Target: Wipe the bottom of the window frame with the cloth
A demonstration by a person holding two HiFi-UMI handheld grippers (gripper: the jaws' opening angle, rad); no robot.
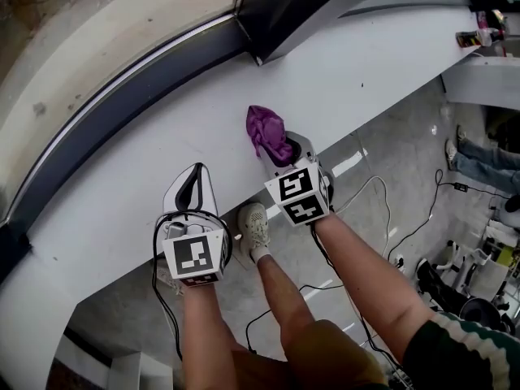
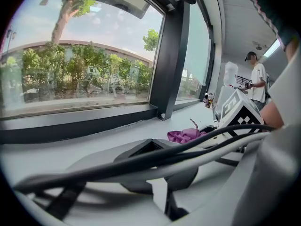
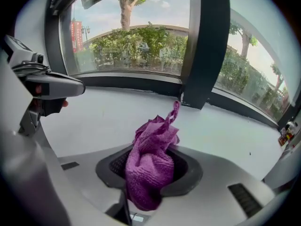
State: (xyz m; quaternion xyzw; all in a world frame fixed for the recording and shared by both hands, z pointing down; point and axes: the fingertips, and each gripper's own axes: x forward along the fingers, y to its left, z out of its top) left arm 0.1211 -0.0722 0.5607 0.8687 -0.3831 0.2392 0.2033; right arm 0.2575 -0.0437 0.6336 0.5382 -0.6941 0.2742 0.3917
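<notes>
One purple cloth [image 3: 151,140] is what we hold: our right hand-held gripper [image 3: 149,171] is clamped on it, and it bunches up out of the jaws over the white sill [image 1: 106,193], short of the dark bottom rail of the window frame [image 1: 138,86] and near its upright post [image 3: 207,46]. Our left hand-held gripper [image 2: 151,147] has its jaws drawn together on nothing, just beside the right one, over the same sill
</notes>
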